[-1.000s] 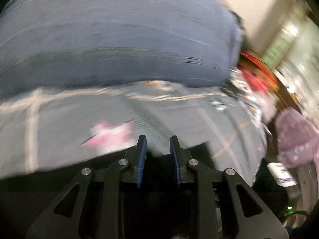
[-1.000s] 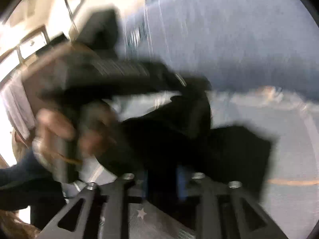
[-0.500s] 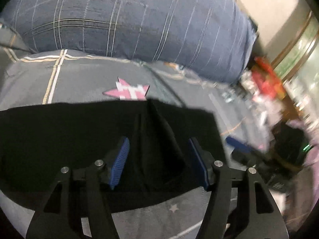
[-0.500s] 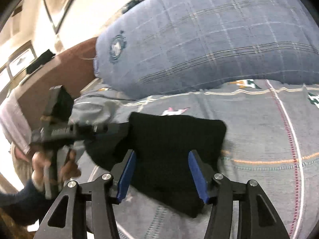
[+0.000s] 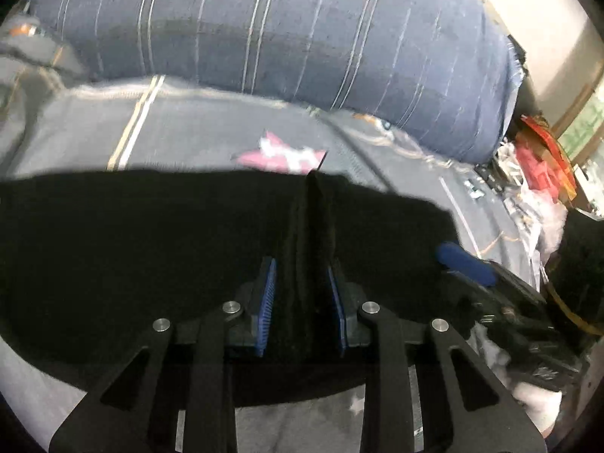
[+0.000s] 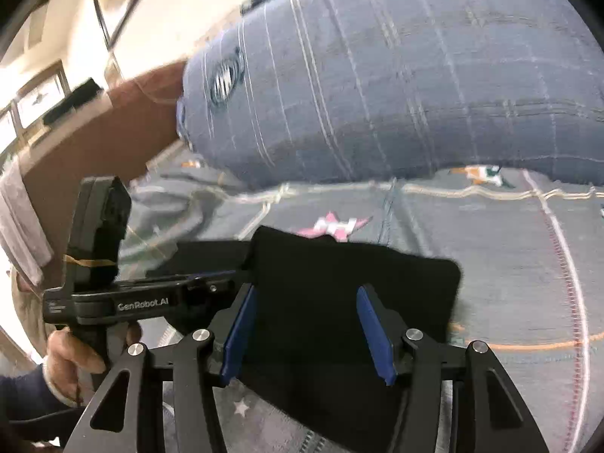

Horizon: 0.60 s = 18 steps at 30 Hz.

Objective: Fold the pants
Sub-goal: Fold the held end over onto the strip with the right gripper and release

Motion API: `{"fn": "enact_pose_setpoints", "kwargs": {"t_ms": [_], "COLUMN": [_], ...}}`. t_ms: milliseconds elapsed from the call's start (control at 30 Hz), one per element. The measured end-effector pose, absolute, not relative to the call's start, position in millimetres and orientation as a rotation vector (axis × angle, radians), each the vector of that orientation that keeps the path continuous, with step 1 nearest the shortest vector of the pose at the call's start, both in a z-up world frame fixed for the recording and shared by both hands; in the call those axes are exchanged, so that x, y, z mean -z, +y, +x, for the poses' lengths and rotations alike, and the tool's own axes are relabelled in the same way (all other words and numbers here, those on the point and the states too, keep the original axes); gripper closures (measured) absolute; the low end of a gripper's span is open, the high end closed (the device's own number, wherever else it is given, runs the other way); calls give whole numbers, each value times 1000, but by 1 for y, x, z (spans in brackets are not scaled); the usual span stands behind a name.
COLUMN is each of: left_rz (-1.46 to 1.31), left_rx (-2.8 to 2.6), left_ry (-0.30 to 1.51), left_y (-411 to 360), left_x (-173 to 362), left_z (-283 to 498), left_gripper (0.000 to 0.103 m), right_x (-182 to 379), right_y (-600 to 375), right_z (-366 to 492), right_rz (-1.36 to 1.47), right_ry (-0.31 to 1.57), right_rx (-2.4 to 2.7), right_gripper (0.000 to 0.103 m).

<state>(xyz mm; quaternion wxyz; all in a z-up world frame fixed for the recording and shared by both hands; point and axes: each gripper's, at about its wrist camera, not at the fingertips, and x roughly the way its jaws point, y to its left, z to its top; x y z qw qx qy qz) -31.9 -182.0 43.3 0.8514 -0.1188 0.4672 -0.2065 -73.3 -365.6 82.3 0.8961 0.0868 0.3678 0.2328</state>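
Note:
Black pants [image 5: 113, 245] lie folded in a flat band on the grey bed cover [image 5: 188, 128]. A ridge of their cloth stands up between the pads of my left gripper [image 5: 300, 264], whose jaws are closing and press on it. In the right wrist view the pants [image 6: 339, 264] form a dark rectangle. My right gripper [image 6: 306, 290] hangs open over them, its pads clear of the cloth. My left gripper [image 6: 234, 277] reaches in from the left to the pants' edge, held by a hand [image 6: 71, 358]. One blue finger [image 5: 464, 264] of the right gripper shows at the pants' right end.
A big blue checked pillow [image 5: 302, 37] fills the back of the bed. A pink star [image 5: 287, 154] is printed on the cover just beyond the pants. Red and white clutter [image 5: 540, 158] lies off the right side. A brown headboard [image 6: 132, 113] stands behind.
The left jaws stood wide half a second ago and have since narrowed onto the raised ridge of black cloth. The right jaws have spread since a second ago, and the pants sit flat below them.

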Motion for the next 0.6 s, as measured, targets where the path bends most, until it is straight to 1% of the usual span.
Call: {"fn": "enact_pose_setpoints", "kwargs": {"t_ms": [100, 133, 167, 300, 467, 600], "left_rz": [-187, -171, -168, -192, -147, -155], "left_rx": [427, 425, 425, 418, 339, 298], "left_ry": [955, 949, 943, 939, 884, 875], "left_y": [-183, -183, -182, -172, -167, -157], "left_x": [-45, -46, -47, -48, -58, -59], "left_z": [-41, -44, -46, -51, -56, -61], "left_gripper": [78, 78, 78, 78, 78, 77], "right_x": [-54, -55, -56, -65, -77, -81], "right_y": [-350, -346, -343, -340, -342, -336], "right_z": [-62, -66, -69, -72, -78, -74], "right_rz": [119, 80, 57, 50, 92, 111], "right_ry": [837, 796, 792, 820, 798, 791], "right_rx": [-482, -475, -475, -458, -471, -480], "right_gripper": [48, 47, 44, 44, 44, 44]}}
